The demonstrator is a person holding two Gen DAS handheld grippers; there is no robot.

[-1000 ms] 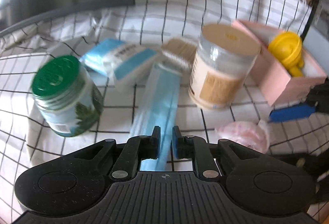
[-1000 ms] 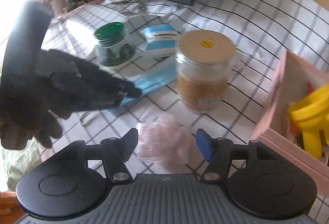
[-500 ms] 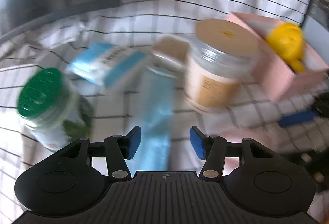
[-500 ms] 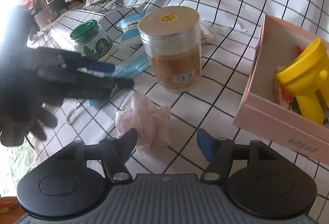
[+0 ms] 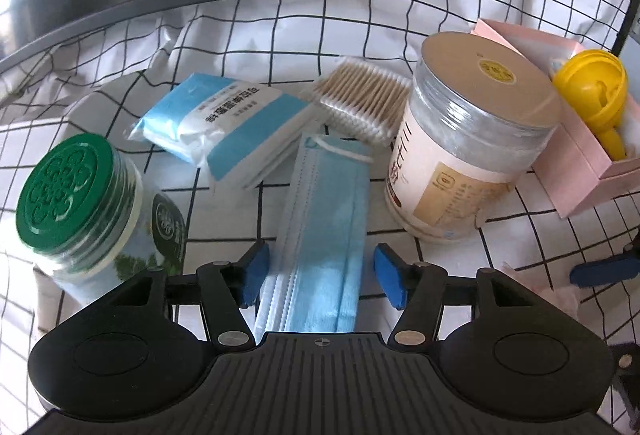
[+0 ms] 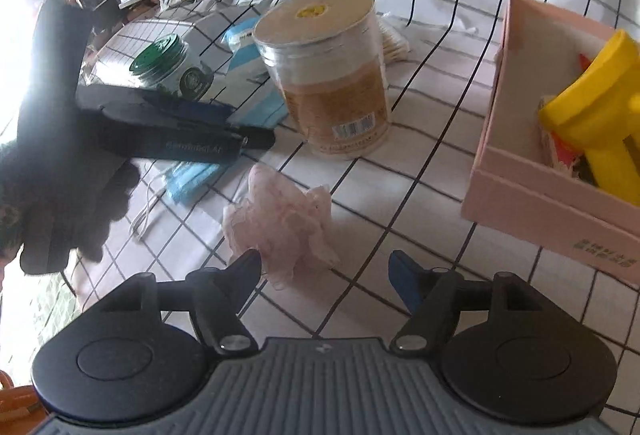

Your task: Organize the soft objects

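the left gripper [image 5: 322, 277] is opening over the blue face mask [image 5: 324, 219], its pads clear of the fabric that lies flat between them. just beside the mask stands the tan-lidded jar [image 5: 468, 139], its printed label too small to read. a blue tissue pack [image 5: 228, 123] with chinese print lies beyond the mask. the right gripper [image 6: 324, 277] is opening near a crumpled pink cloth [image 6: 284, 215], not touching it, in front of that jar.

The tan-lidded jar [image 5: 472, 139] and green-lidded jar [image 5: 88, 195] flank a mask-filled lane; checked cloth [image 6: 420, 195] beyond lies bare.
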